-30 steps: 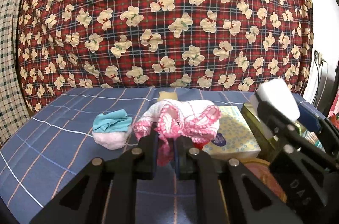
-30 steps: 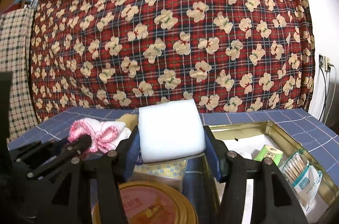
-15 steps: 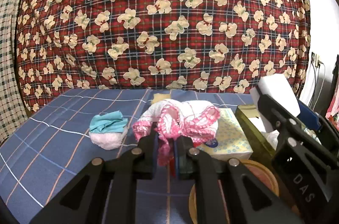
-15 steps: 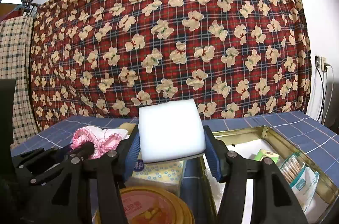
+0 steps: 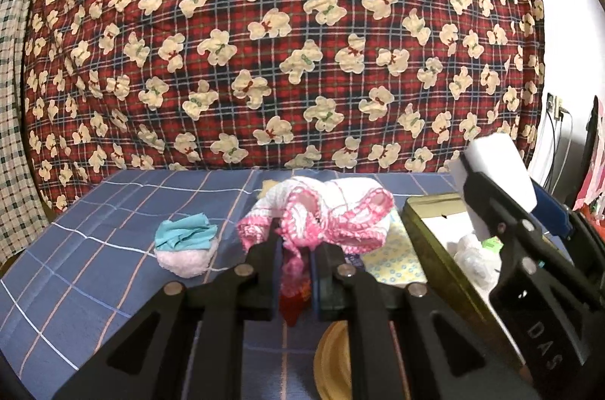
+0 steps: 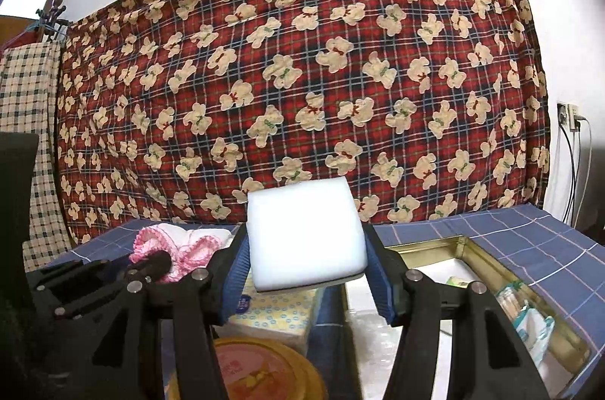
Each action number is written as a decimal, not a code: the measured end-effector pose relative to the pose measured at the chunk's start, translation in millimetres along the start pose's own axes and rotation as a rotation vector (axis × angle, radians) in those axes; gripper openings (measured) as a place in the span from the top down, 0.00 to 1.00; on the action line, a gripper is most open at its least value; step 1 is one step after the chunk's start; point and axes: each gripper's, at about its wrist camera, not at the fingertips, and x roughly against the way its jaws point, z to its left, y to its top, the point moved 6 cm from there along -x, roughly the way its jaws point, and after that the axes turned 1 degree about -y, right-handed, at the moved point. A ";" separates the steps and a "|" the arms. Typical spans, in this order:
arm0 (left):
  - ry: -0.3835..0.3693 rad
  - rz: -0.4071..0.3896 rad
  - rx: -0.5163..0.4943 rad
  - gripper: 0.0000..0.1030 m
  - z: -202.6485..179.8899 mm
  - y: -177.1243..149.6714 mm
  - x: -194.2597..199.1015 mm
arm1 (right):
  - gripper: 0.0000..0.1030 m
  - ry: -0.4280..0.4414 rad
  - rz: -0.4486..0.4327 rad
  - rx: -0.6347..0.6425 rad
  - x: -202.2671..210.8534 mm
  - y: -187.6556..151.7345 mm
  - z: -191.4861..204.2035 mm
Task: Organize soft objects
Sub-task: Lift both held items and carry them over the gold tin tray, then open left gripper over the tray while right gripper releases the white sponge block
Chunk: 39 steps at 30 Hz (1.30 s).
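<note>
My left gripper (image 5: 295, 248) is shut on a pink-and-white cloth (image 5: 332, 211) and holds it above the blue checked table; the cloth also shows in the right wrist view (image 6: 177, 245). My right gripper (image 6: 306, 260) is shut on a white sponge block (image 6: 306, 237) and holds it up beside the open gold tin (image 6: 491, 260). In the left wrist view the sponge (image 5: 499, 169) is at the right, over the tin (image 5: 427, 233). A teal-and-pink soft bundle (image 5: 185, 245) lies on the table at the left.
A yellow-patterned tissue pack (image 6: 276, 317) lies under the grippers. A round gold lid (image 6: 257, 369) sits near the front. The tin holds packets (image 6: 529, 317) and white wrapping (image 5: 472, 256). A red bear-print blanket (image 5: 283, 41) hangs behind the table.
Both grippers have risen a little and moved right with their loads. The tin now shows more fully in the left wrist view.
</note>
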 end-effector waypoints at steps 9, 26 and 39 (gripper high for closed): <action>-0.028 -0.001 -0.020 0.91 -21.3 10.3 6.3 | 0.43 -0.004 -0.023 -0.003 15.1 15.1 -18.7; -0.139 0.025 -0.058 0.91 -81.3 25.9 7.1 | 0.43 -0.052 0.018 -0.018 17.0 34.7 -85.6; -0.219 0.127 -0.123 0.91 -149.5 8.1 -19.0 | 0.42 -0.132 0.214 -0.015 -22.5 18.9 -153.6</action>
